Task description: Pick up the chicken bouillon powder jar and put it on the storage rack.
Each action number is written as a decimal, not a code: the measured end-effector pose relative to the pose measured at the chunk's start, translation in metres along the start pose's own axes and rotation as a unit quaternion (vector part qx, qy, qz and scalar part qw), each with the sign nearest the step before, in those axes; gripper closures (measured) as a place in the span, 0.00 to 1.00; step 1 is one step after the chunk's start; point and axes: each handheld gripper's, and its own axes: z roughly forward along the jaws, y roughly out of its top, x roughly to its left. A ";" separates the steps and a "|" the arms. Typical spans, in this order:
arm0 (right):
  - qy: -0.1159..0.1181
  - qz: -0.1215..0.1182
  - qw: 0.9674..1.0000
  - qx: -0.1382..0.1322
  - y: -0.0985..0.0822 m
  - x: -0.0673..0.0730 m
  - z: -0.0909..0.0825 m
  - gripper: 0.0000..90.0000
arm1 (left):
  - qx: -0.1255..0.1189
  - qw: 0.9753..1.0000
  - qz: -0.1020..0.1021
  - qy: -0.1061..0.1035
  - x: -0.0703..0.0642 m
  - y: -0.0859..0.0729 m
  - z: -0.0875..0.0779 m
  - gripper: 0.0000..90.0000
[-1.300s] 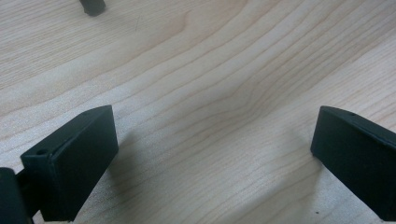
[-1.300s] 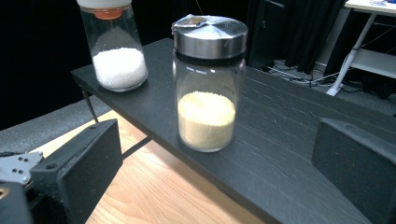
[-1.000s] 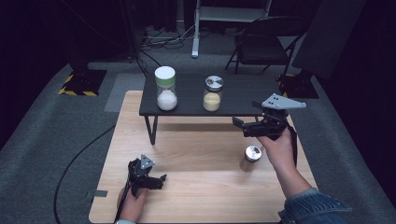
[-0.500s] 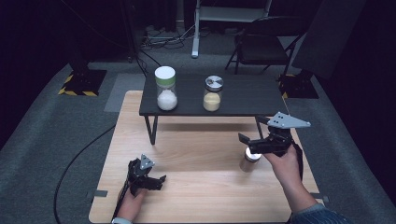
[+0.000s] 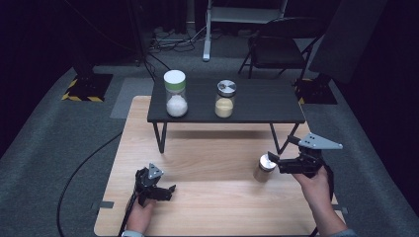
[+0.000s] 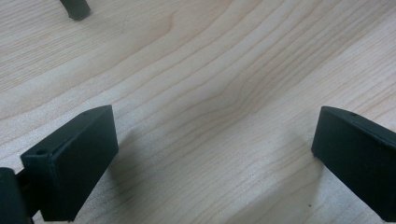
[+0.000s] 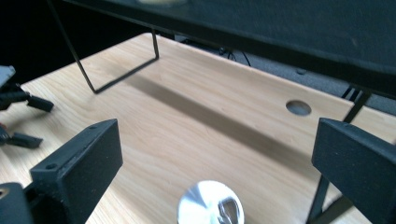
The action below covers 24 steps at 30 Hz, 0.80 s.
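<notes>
Spreading across the scene is a pale wooden tabletop (image 5: 212,163) with flowing grain, smooth and matt, and over its far half stands a low black shelf (image 5: 257,106) of flat board on thin bent-wire legs. Two cylindrical glass jars sit on that shelf, well beyond both pairs of jaws: one with a white and green cap (image 5: 175,93) holding white grains, one with a round metal lid (image 5: 226,98) holding yellowish grains. The right gripper (image 5: 274,161), blocky black plastic topped by a grey three-cornered plate, is held in a hand at the right; its jaws stand spread wide. A small jar (image 5: 264,168) with a shiny, flat, circular metal lid stands upright on the wood right at those jaw tips; in the right gripper view its lid (image 7: 210,204) lies low between the two square-ended jaws, whether touching either cannot be told. The left gripper (image 5: 167,190) rests low over the near left of the wood, its jaws likewise spread apart with bare grain between them.
</notes>
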 end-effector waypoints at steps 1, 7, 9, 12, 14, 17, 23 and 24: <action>-0.001 0.001 1.000 0.002 -0.003 -0.001 -0.001 0.02 | 0.000 1.000 -0.002 0.002 -0.001 0.000 0.000 0.00; -0.012 -0.002 1.000 0.022 -0.021 -0.008 -0.005 0.02 | 0.000 1.000 -0.002 0.002 -0.001 0.000 0.000 0.00; -0.014 -0.001 1.000 0.026 -0.028 -0.010 -0.006 0.02 | 0.000 1.000 -0.002 0.002 -0.001 0.000 0.000 0.00; -0.014 0.002 0.999 0.033 -0.036 -0.014 -0.007 0.02 | 0.000 1.000 -0.002 0.002 -0.001 0.000 0.000 0.00; -0.014 0.002 0.999 0.036 -0.042 -0.016 -0.008 0.02 | 0.000 1.000 -0.003 0.002 -0.001 0.000 0.000 0.00; -0.016 0.000 0.999 0.043 -0.050 -0.017 -0.007 0.02 | 0.000 1.000 -0.002 0.002 -0.001 0.000 0.000 0.00; -0.016 0.001 0.998 0.054 -0.064 -0.019 -0.006 0.02 | 0.000 1.000 -0.002 0.002 -0.001 0.000 0.000 0.00; -0.017 0.001 0.998 0.056 -0.067 -0.019 -0.006 0.02 | 0.000 1.000 -0.003 0.002 -0.001 0.000 0.000 0.00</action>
